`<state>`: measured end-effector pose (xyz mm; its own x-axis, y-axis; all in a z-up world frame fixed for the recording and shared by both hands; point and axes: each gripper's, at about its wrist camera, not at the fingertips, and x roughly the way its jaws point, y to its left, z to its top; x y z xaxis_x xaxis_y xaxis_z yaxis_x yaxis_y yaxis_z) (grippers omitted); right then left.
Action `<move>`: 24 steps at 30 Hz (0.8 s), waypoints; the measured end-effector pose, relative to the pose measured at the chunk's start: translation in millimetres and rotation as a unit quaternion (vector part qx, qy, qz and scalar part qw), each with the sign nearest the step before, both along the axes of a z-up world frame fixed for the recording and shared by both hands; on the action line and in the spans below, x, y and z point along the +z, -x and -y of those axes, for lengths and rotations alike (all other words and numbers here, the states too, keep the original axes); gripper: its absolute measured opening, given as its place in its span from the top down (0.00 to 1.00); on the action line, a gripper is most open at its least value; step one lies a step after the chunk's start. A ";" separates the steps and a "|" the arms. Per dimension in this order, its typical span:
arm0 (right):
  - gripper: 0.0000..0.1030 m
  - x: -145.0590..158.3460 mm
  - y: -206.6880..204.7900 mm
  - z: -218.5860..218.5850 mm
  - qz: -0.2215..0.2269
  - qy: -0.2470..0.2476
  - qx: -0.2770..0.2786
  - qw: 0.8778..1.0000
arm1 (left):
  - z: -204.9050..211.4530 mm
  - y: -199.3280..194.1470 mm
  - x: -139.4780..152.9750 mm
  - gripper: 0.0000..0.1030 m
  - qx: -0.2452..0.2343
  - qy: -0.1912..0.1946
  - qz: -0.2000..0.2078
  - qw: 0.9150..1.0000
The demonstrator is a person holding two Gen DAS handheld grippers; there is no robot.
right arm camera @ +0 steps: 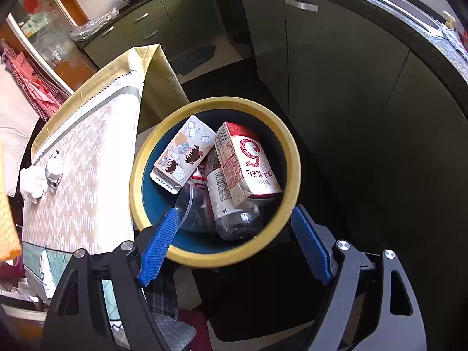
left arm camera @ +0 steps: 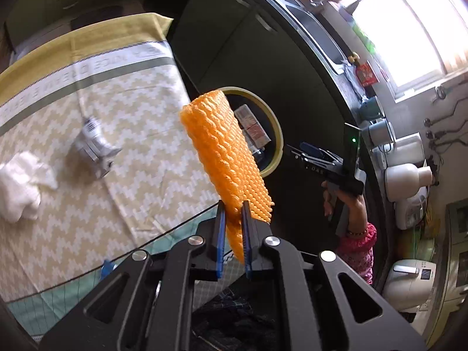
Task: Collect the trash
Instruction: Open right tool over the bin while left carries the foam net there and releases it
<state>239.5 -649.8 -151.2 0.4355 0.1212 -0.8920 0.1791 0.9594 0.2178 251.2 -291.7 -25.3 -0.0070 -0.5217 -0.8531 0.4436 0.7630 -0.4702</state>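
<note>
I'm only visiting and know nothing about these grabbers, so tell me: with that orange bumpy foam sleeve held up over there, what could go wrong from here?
1. The left gripper pinches only the bottom edge of the orange bumpy foam sleeve; being light, it might drift off and miss the yellow-rimmed round bin.
2. The bin already holds a red-and-white milk carton and a clear plastic bottle, so the sleeve could perch on top.
3. The crumpled white tissue and the crushed silver wrapper on the table might get overlooked.
</note>
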 end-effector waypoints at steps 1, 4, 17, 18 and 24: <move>0.23 4.4 8.9 0.5 0.006 0.005 0.000 1.000 | 20.3 -7.0 -5.7 0.90 -0.012 -0.006 0.001 1.000; 0.23 14.2 33.2 5.3 0.015 0.018 -0.006 1.000 | 76.5 -28.6 -30.7 0.90 -0.037 -0.026 -0.004 0.999; 0.23 15.0 93.8 21.4 0.000 0.013 -0.021 1.000 | 180.9 -83.2 -130.2 0.68 -0.056 -0.095 -0.039 0.993; 0.23 16.7 93.5 17.5 0.001 0.013 -0.015 1.000 | 174.1 -82.5 -123.9 0.68 -0.055 -0.088 -0.040 0.994; 0.23 27.5 84.3 -25.5 0.017 0.003 0.046 0.999 | 90.2 -59.9 -54.9 0.59 -0.039 -0.067 0.017 0.997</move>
